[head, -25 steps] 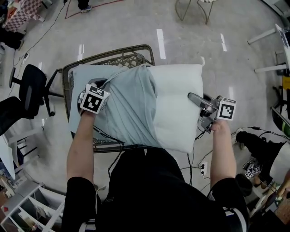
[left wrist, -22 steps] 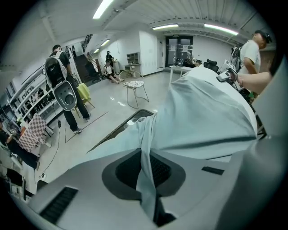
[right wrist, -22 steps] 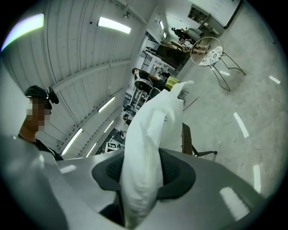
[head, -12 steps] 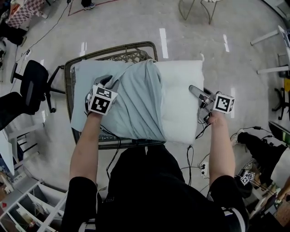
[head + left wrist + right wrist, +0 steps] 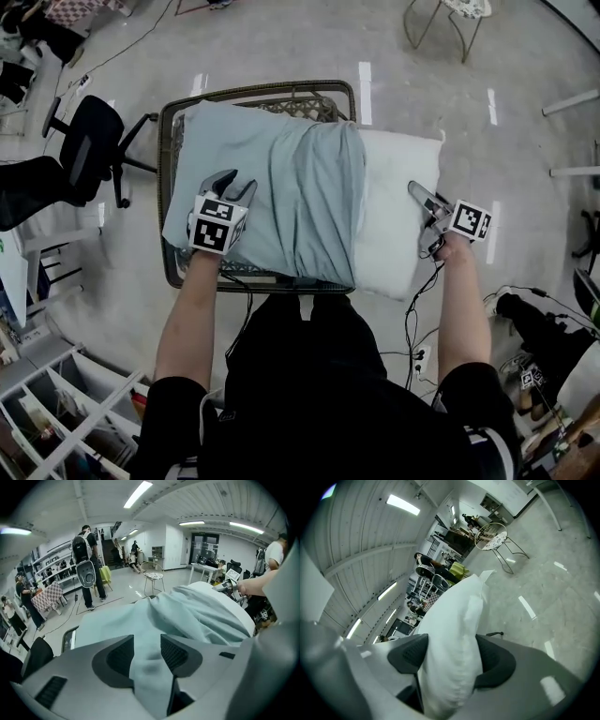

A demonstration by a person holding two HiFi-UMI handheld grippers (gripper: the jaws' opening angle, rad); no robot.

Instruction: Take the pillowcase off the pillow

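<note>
A white pillow lies across a wicker basket, its left part still inside a pale blue-green pillowcase. My left gripper rests on the pillowcase's slack left part. Its jaws have just been opening, and in the left gripper view a loose fold of pillowcase lies between the parted pads. My right gripper is at the pillow's bare right edge. Its jaws have just been opening too, but the pillow still fills the gap and bulges against both pads.
A black office chair stands left of the basket. A metal-legged chair is beyond it at upper right. Cables trail on the floor to my right. White shelving sits at lower left. People stand further off in the room.
The left gripper has slid over the pillowcase toward me and its fingers have spread apart. The right gripper has sunk with the pillow's edge.
</note>
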